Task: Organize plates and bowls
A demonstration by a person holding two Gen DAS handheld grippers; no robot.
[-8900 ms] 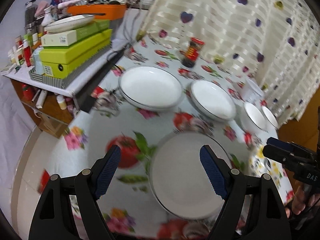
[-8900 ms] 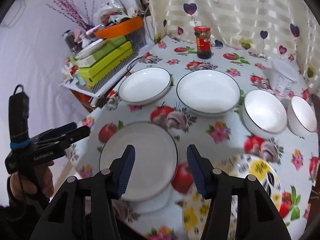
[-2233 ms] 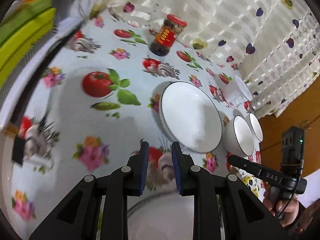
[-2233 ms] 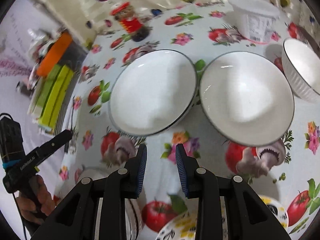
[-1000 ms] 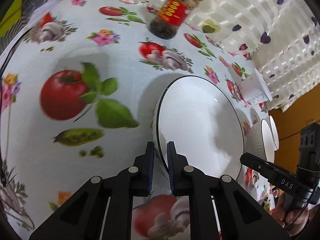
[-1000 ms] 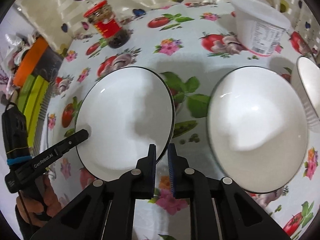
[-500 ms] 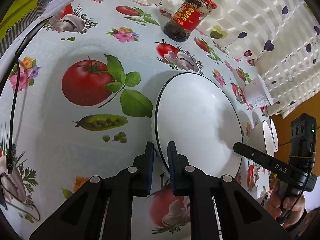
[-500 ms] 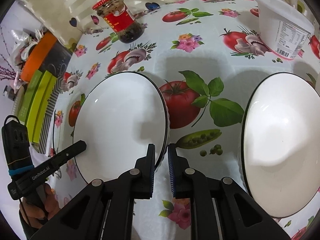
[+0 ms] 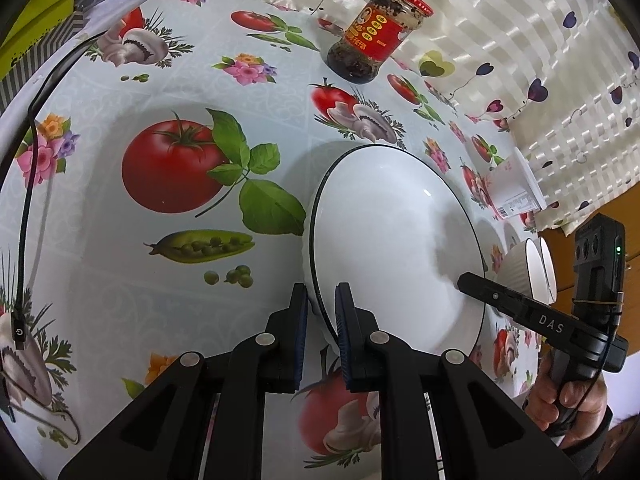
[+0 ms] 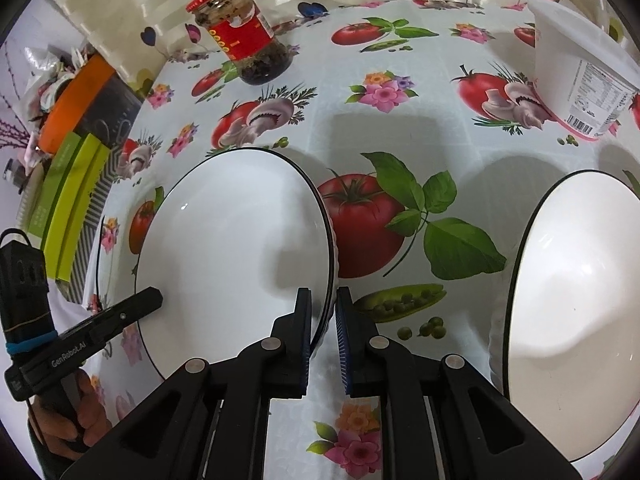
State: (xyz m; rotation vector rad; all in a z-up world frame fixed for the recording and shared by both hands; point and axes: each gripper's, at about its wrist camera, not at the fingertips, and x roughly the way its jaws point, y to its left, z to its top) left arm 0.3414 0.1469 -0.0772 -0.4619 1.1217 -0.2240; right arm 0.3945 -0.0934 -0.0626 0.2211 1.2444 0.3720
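A white deep plate with a dark rim point(image 9: 394, 248) is held between both grippers above the tablecloth; it also shows in the right wrist view point(image 10: 236, 248). My left gripper point(image 9: 322, 312) is shut on its left rim. My right gripper point(image 10: 323, 312) is shut on its right rim, and its finger also shows in the left wrist view point(image 9: 476, 286). A second white bowl point(image 10: 576, 304) stands to the right. Two small ribbed bowls point(image 9: 536, 270) sit at the far right.
A red-labelled sauce jar point(image 9: 374, 38) stands at the back by the curtain; it also shows in the right wrist view point(image 10: 244, 42). A white tub point(image 10: 576, 76) is at the back right. Green boxes point(image 10: 68, 204) and a black cable point(image 9: 28, 168) lie at the left edge.
Both grippers stay shut on the plate's opposite rims. The plate has moved left, away from the second bowl, over the printed tomato and pea pod.
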